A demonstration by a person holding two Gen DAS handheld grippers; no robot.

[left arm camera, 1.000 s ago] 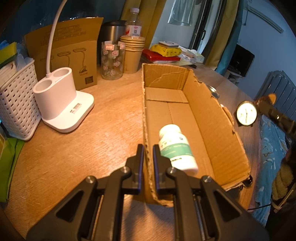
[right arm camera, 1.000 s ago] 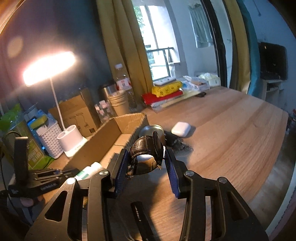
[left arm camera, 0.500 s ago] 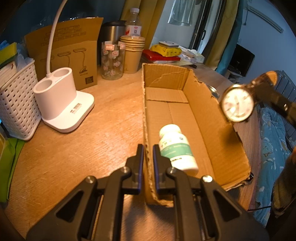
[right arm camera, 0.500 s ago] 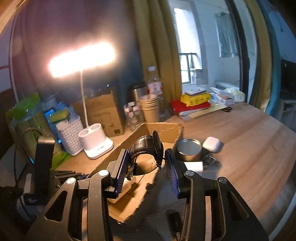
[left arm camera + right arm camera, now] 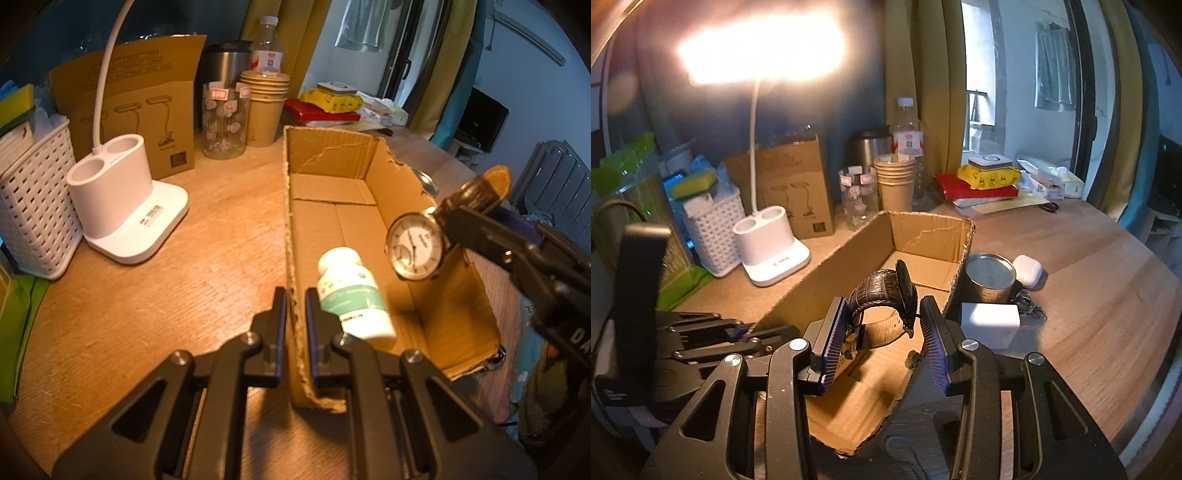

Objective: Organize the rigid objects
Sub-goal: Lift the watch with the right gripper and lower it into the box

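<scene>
I am working in someone's home, at a wooden desk (image 5: pixel 1089 280) in what looks like a bedroom or study. Mustard curtains (image 5: pixel 934 85) hang by a window with clothing drying beyond the glass, and the desk's far edge is crowded with household odds and ends: a lit white desk lamp (image 5: pixel 122 206), stacked paper cups (image 5: pixel 264 107), a water bottle (image 5: pixel 907 129) and a white plastic basket (image 5: pixel 33 206). A radiator (image 5: pixel 550 173) stands off to one side (beside what may be patterned bedding).

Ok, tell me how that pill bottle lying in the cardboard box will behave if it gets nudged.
The pill bottle lies on its side on the flat floor of the cardboard box, so a sideways nudge would probably roll it. It looks like smooth plastic, so likely stiff and a bit slippery. The box walls should stop it before it gets far.
</scene>
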